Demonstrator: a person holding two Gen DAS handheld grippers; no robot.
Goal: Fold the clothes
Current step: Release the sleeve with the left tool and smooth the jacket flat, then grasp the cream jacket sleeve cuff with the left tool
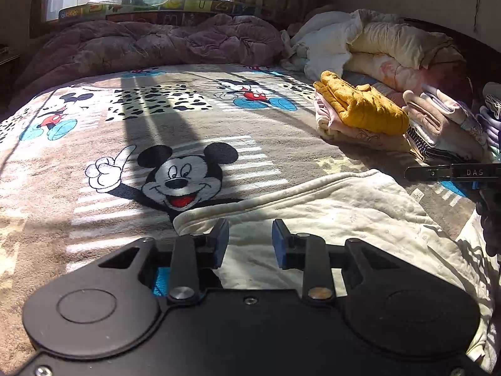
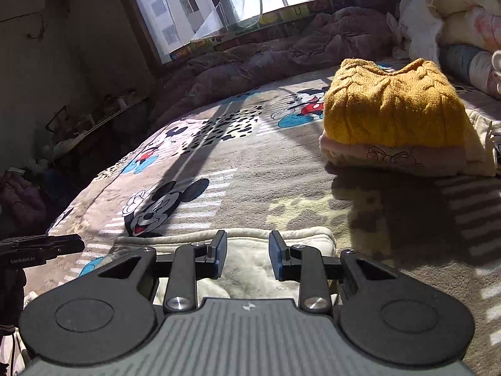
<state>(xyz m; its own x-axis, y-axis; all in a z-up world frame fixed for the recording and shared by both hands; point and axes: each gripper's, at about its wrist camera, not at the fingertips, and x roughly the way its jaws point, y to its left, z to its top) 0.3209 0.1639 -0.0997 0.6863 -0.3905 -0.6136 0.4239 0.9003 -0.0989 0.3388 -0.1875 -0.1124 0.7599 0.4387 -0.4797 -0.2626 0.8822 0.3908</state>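
A cream garment (image 1: pixel 338 216) lies spread on the cartoon-mouse blanket (image 1: pixel 131 144) covering the bed. My left gripper (image 1: pixel 250 239) hovers open just over the garment's left edge, nothing between its blue pads. In the right wrist view the same cream garment (image 2: pixel 250 263) lies under my right gripper (image 2: pixel 248 253), which is open too and holds nothing. A folded mustard knit sweater (image 2: pixel 391 106) tops a stack of folded clothes beyond it. The right gripper's finger (image 1: pixel 451 172) shows at the left view's right edge. The left gripper's finger (image 2: pixel 47 244) shows at the right view's left edge.
Rolled quilts and pillows (image 1: pixel 385 47) pile at the bed's head on the right, with a second stack of folded clothes (image 1: pixel 444 125) in front. A mauve comforter (image 1: pixel 150 40) is bunched under the window (image 2: pixel 225 3). A cluttered floor (image 2: pixel 62 131) lies off the bed's left side.
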